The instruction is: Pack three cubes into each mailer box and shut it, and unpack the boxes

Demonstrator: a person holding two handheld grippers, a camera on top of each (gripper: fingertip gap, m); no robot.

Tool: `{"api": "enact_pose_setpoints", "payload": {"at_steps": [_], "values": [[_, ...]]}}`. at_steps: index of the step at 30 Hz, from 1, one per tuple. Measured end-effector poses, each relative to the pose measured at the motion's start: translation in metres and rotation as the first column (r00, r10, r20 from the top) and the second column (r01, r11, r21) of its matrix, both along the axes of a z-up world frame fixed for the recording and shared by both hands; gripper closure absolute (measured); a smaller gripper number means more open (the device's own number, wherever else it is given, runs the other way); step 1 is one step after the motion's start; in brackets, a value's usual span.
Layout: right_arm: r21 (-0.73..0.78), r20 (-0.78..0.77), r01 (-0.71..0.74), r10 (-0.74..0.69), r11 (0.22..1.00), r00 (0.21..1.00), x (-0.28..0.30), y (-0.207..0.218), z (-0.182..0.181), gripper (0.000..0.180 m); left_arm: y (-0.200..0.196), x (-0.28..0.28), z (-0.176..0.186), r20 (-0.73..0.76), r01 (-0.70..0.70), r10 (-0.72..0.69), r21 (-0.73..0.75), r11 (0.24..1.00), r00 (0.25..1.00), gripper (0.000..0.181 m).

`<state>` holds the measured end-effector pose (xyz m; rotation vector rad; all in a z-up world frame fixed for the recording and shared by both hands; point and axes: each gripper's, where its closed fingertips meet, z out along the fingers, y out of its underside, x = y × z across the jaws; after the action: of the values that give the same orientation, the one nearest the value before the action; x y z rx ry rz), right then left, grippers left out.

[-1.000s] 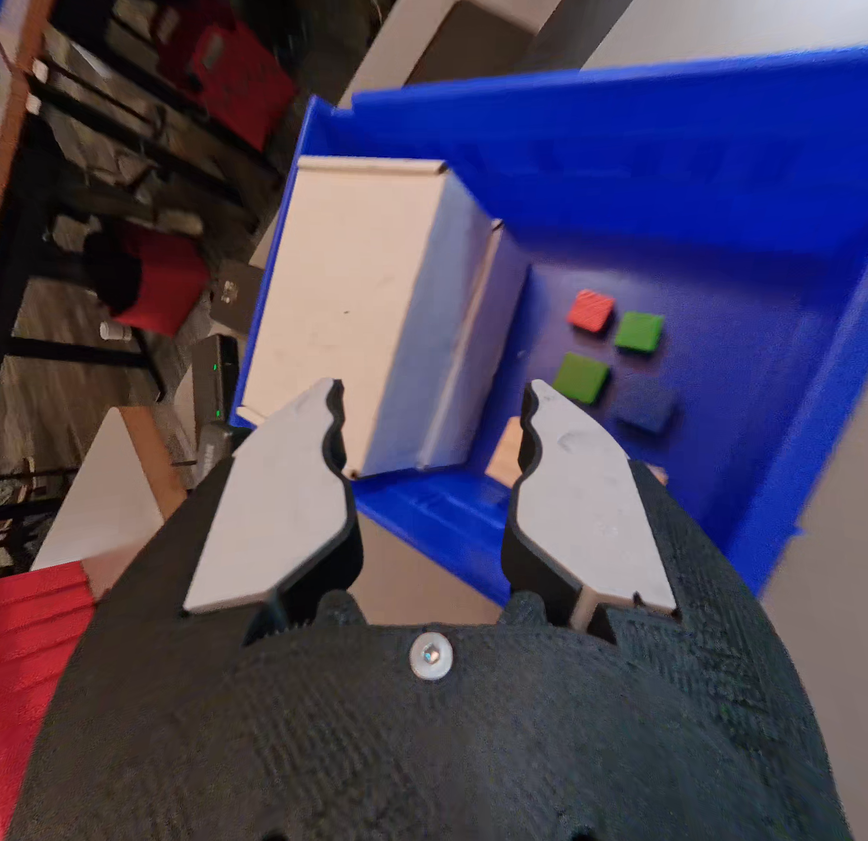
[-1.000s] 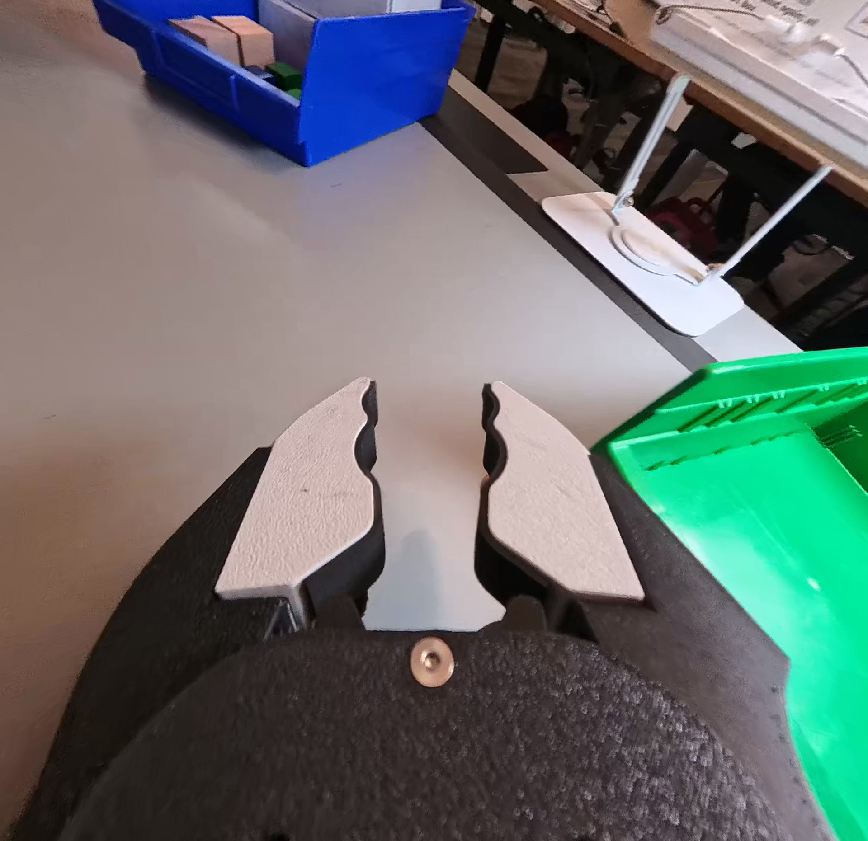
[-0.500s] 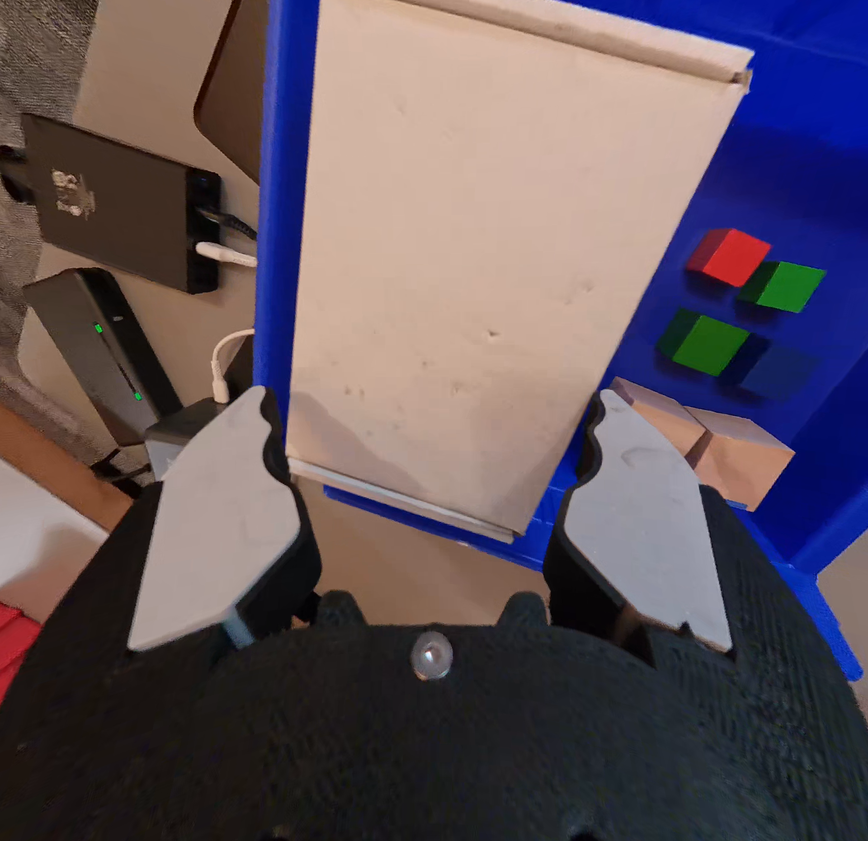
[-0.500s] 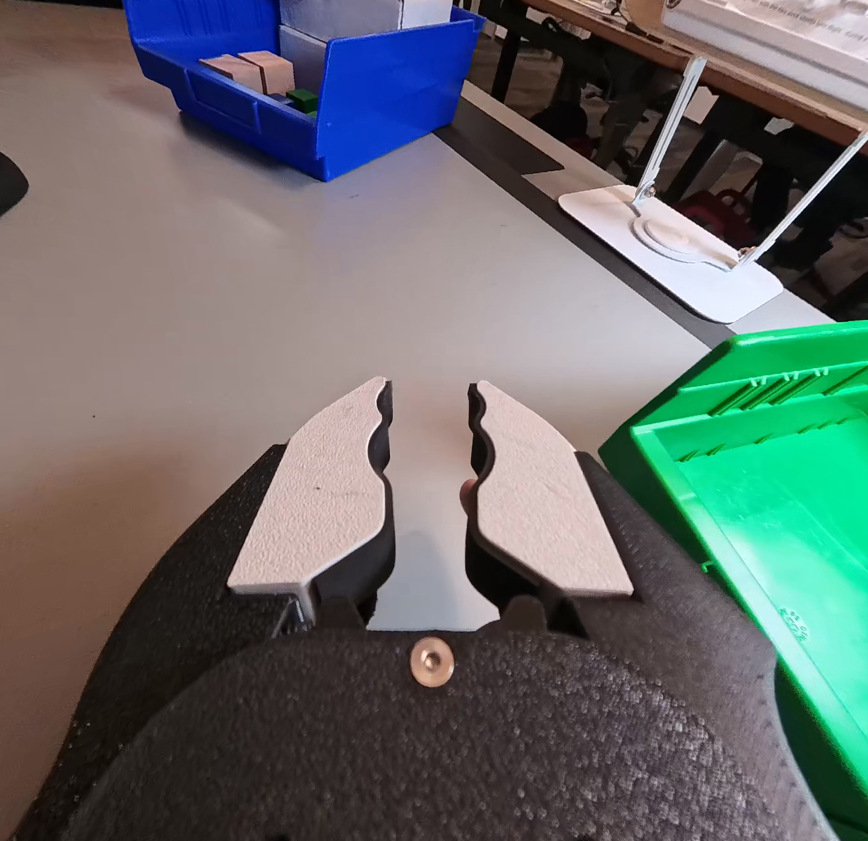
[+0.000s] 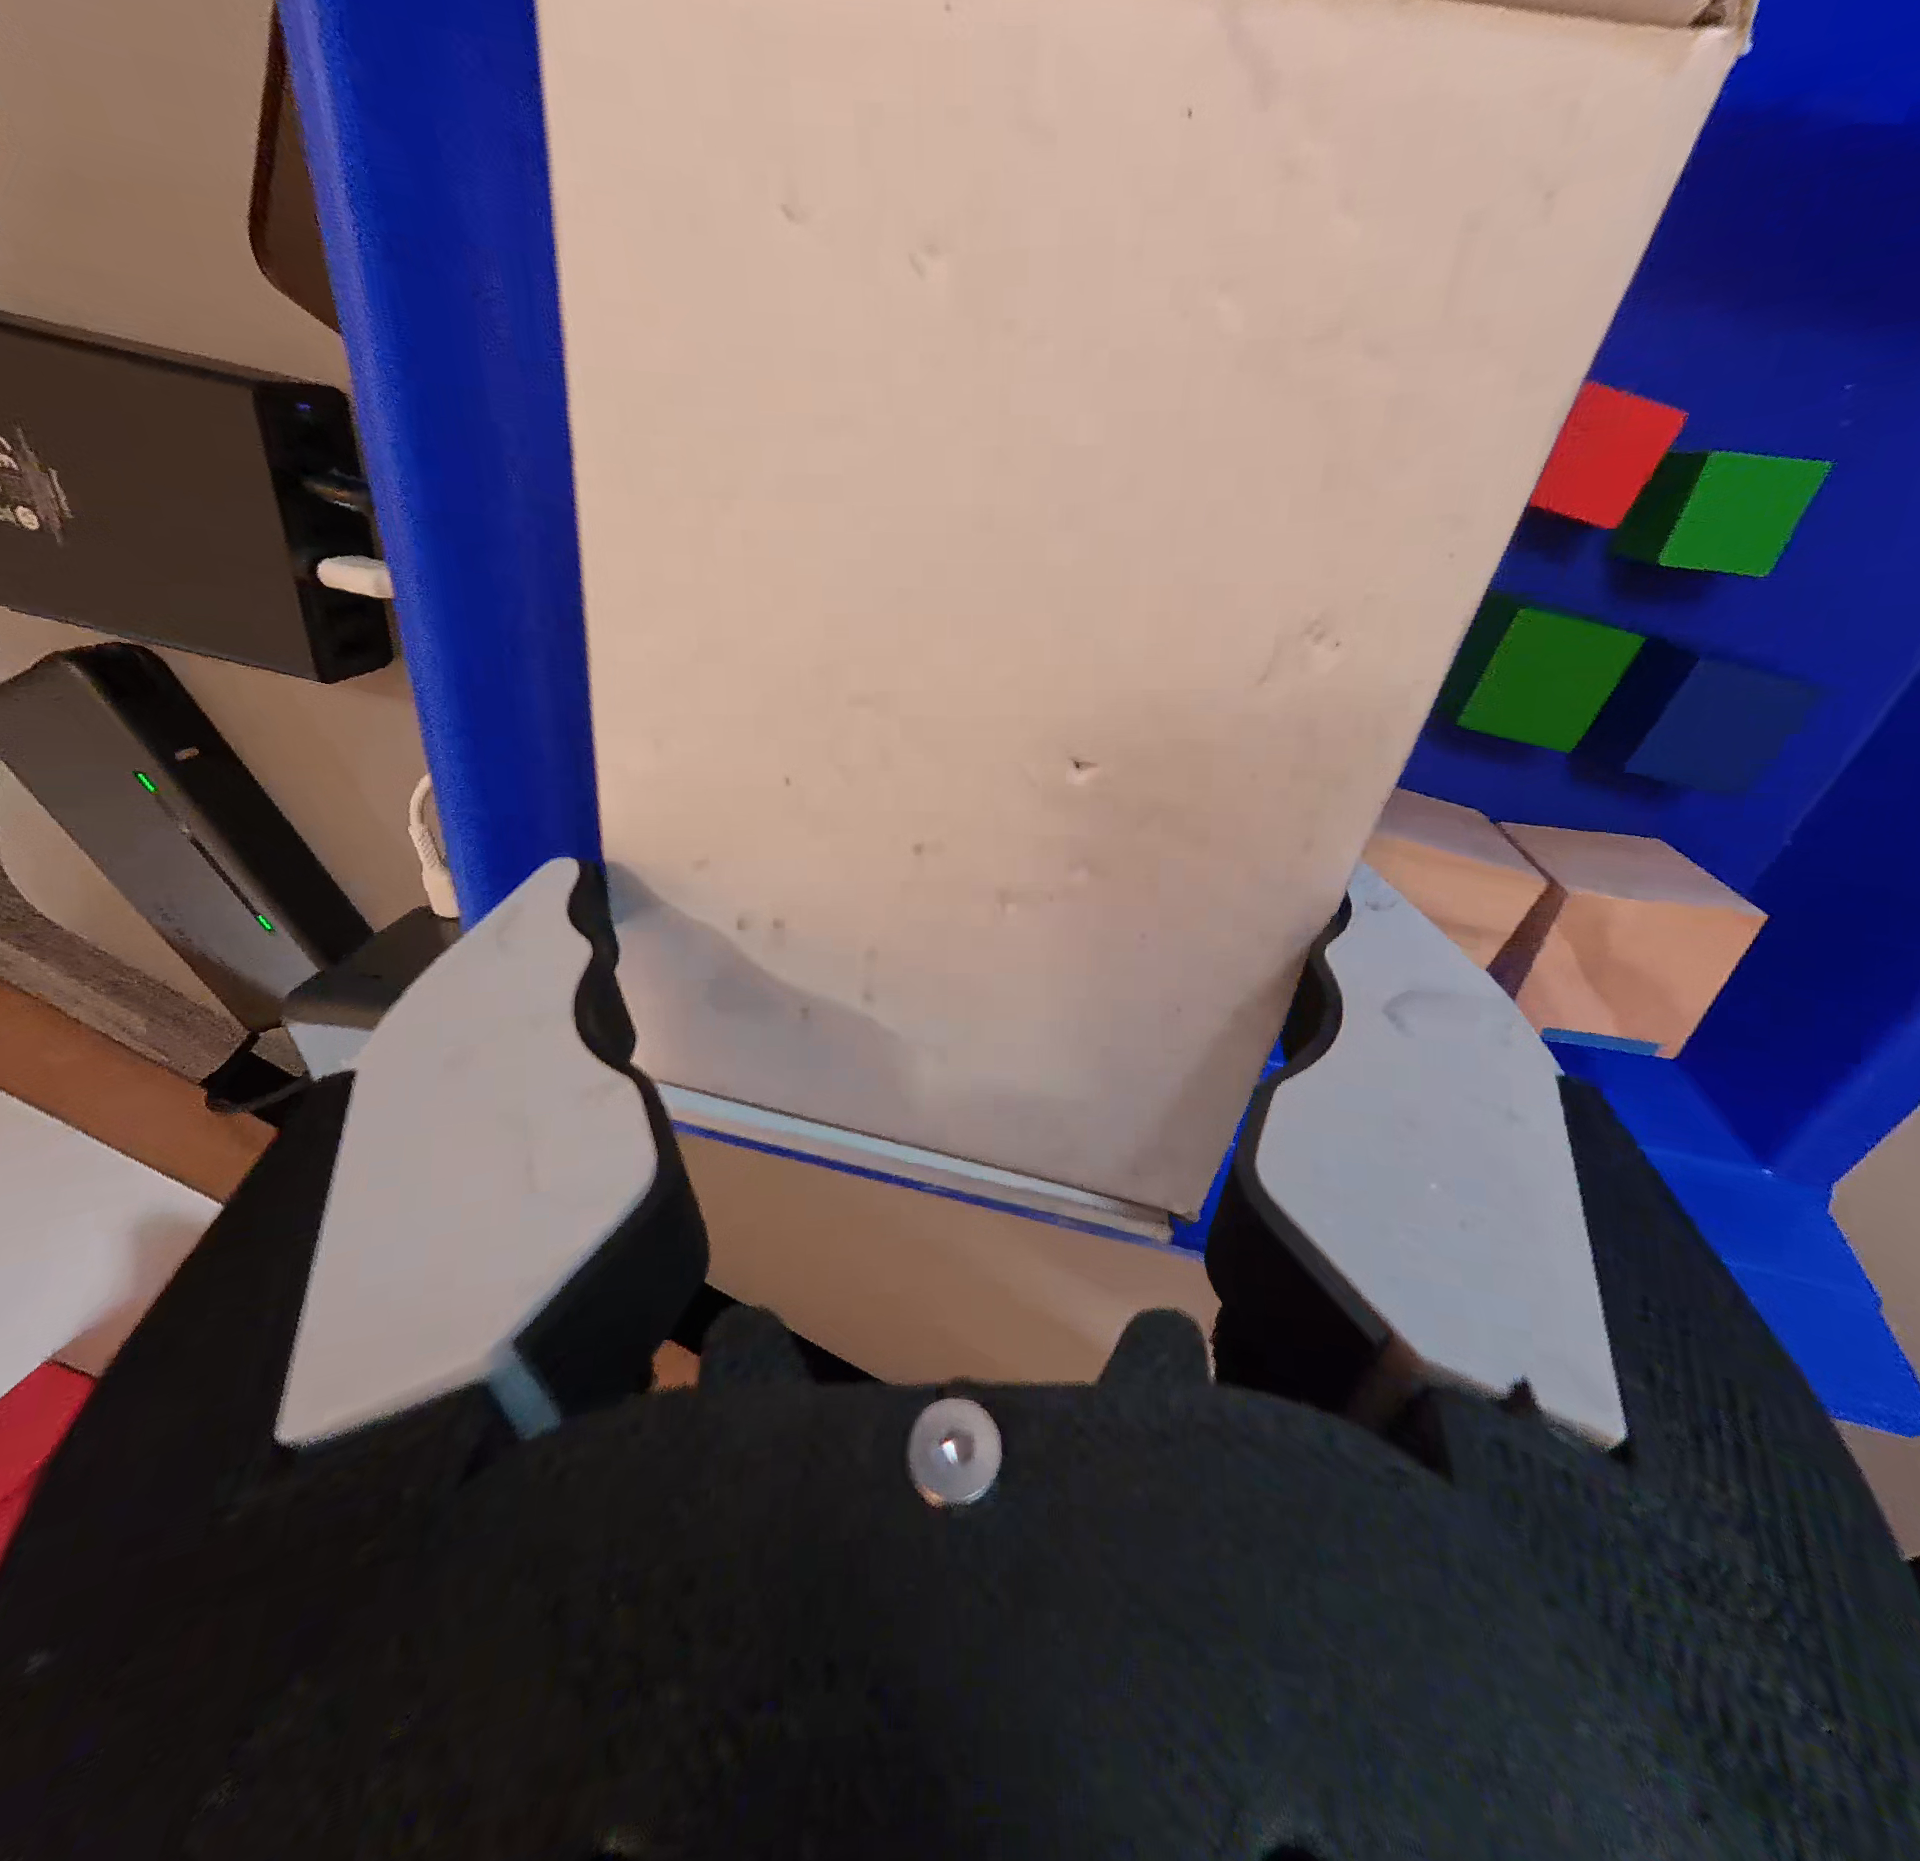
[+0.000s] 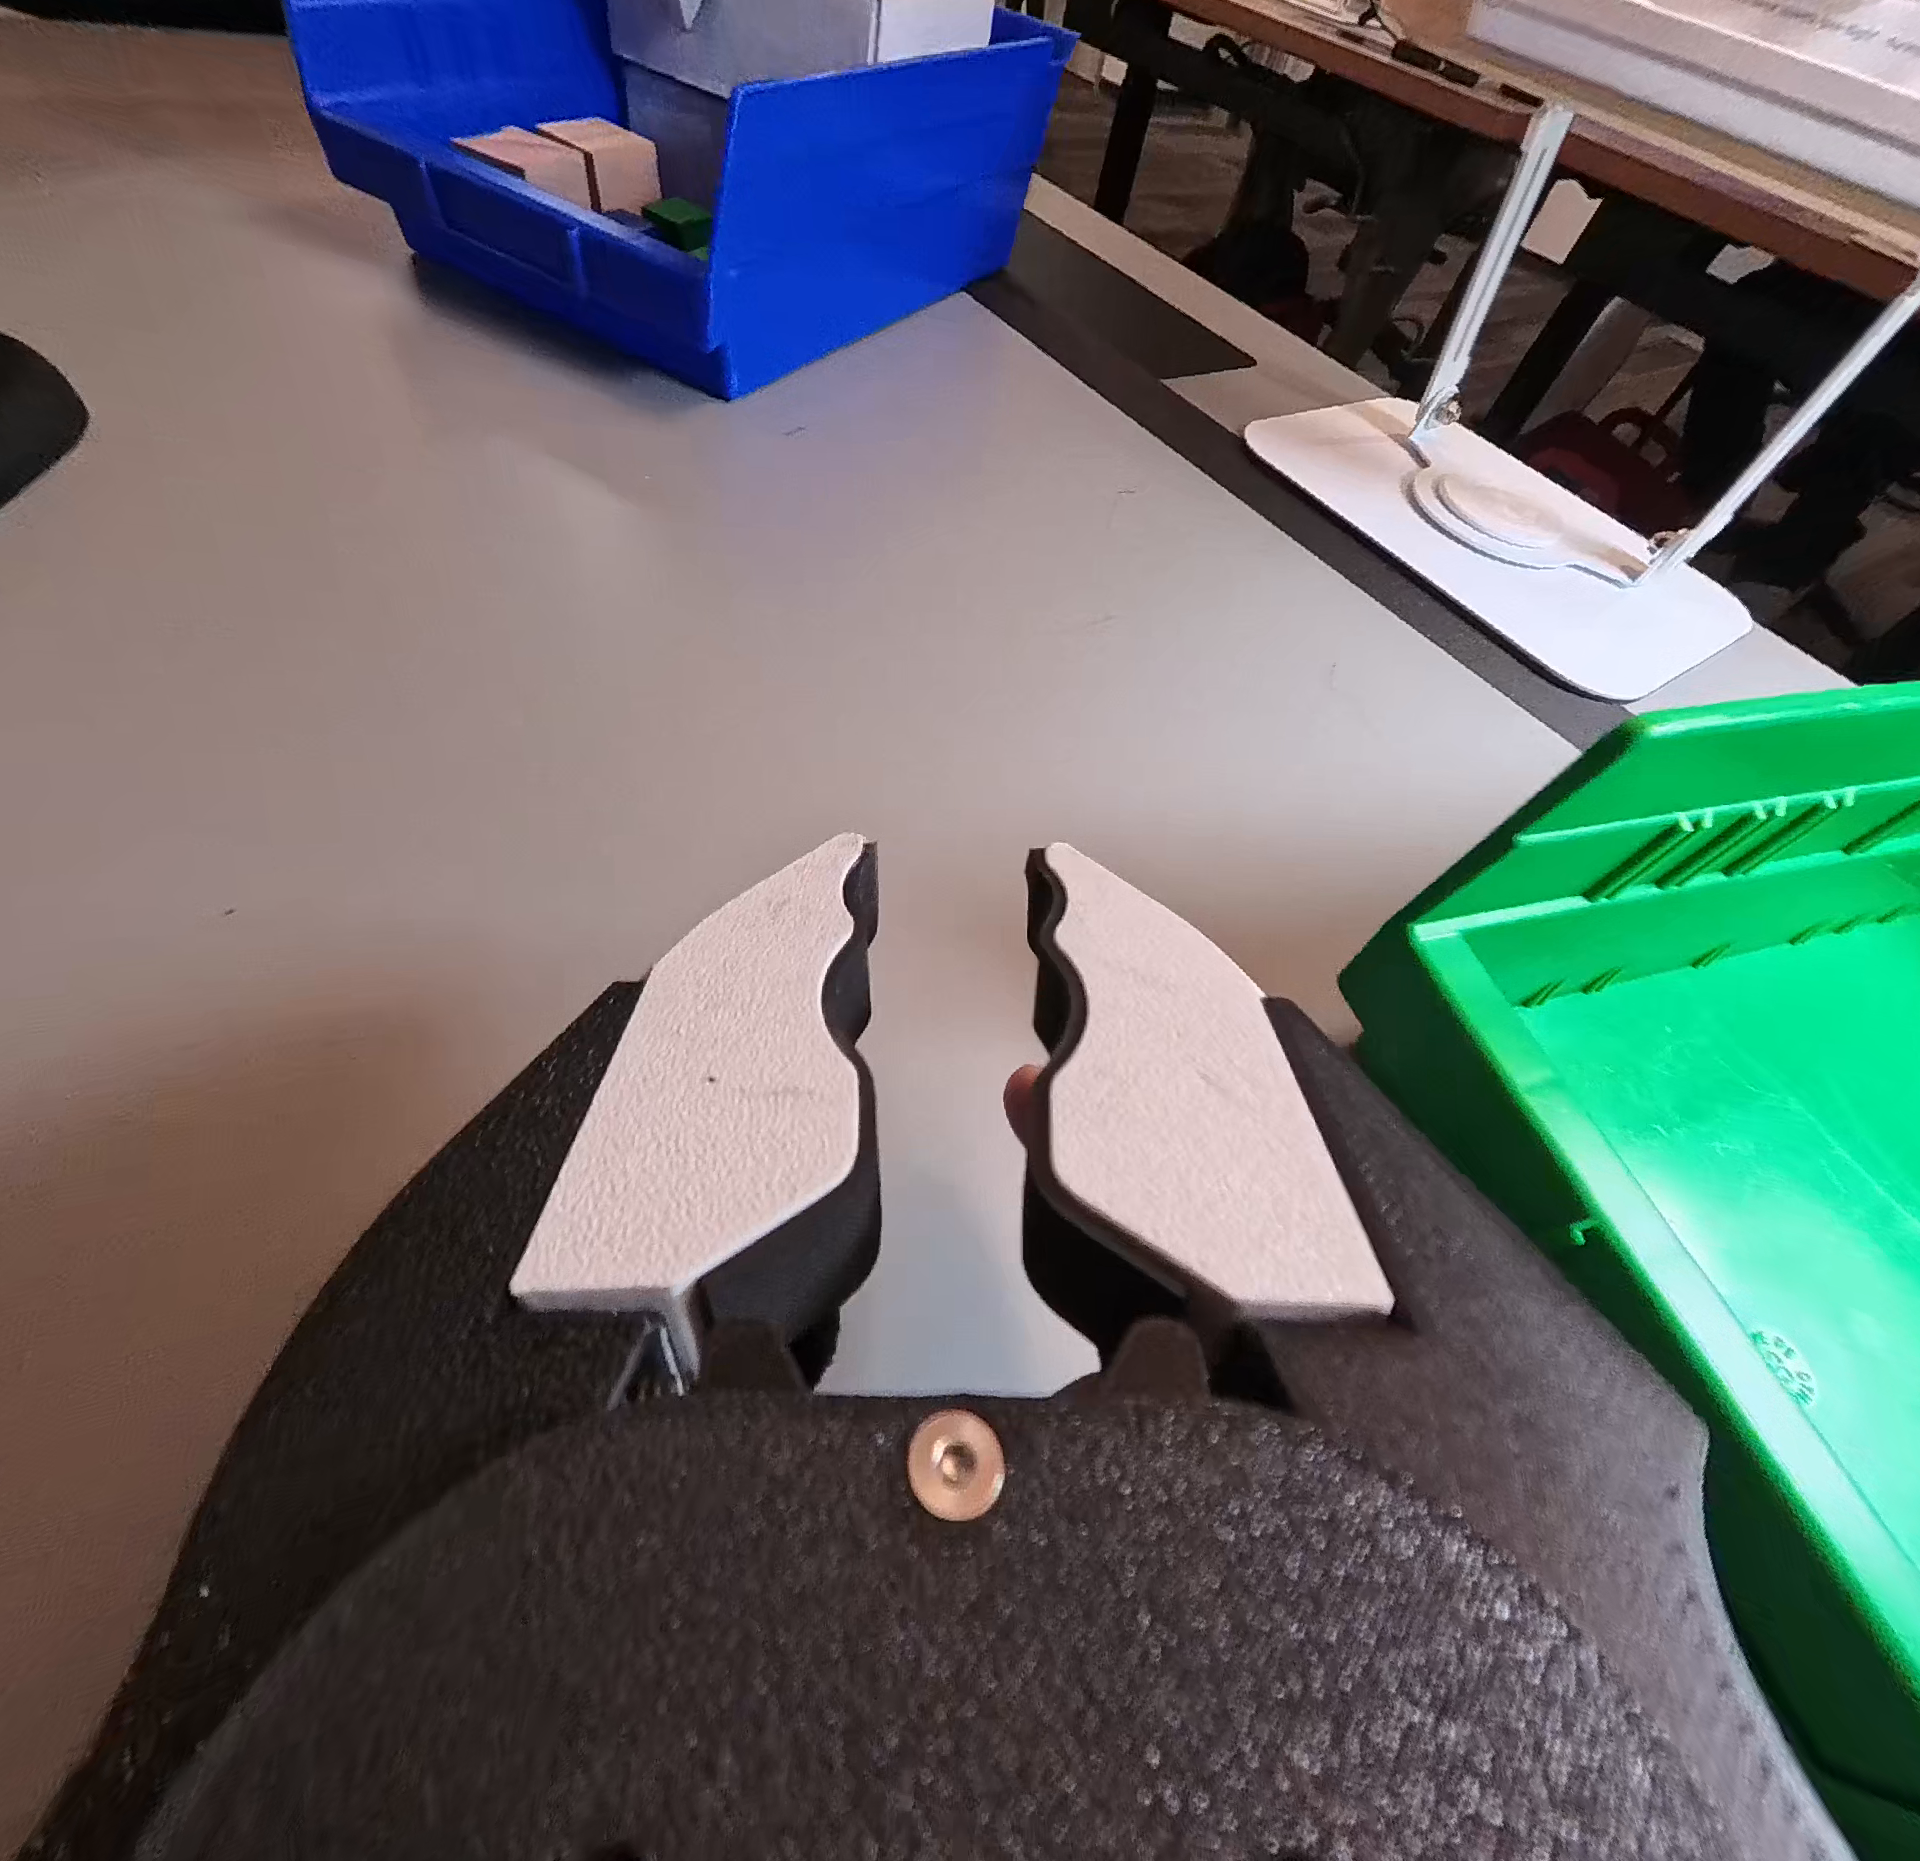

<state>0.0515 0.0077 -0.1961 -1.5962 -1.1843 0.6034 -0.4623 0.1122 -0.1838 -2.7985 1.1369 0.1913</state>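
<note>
Here, the left tongs (image 5: 961, 944) straddle, spread wide, the near end of a white mailer box (image 5: 1039, 523) lying in the blue bin (image 5: 457, 564), while the right tongs (image 6: 951, 861) hover slightly parted and empty over the grey worktop (image 6: 623, 616) beside a green bin (image 6: 1714, 1084).

A grey tabletop (image 6: 520, 616) with a dark strip along its far edge filled the room's foreground, a white stand base (image 6: 1507, 554) resting at that edge. Beyond stood a wood-topped table (image 6: 1558, 118) on dark legs.
</note>
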Motion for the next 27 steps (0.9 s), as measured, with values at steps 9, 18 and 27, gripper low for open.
{"api": "enact_pose_setpoints", "payload": {"at_steps": [9,18,27], "values": [[0.061,0.005,-0.021,0.021,0.998,1.0,-0.001,-0.01,0.009,0.154,-0.017,0.017,0.037,0.062,-0.013,0.006,0.118,0.993,0.998,0.058],[0.108,-0.026,-0.027,0.03,0.994,0.999,-0.008,-0.019,0.02,0.152,-0.048,0.073,0.096,0.155,0.078,-0.116,0.234,0.969,0.981,0.058],[0.426,0.018,-0.02,0.014,0.905,1.0,-0.031,-0.026,0.044,0.115,-0.127,0.267,0.105,0.378,0.446,-0.515,0.259,0.857,0.769,0.058]]}}
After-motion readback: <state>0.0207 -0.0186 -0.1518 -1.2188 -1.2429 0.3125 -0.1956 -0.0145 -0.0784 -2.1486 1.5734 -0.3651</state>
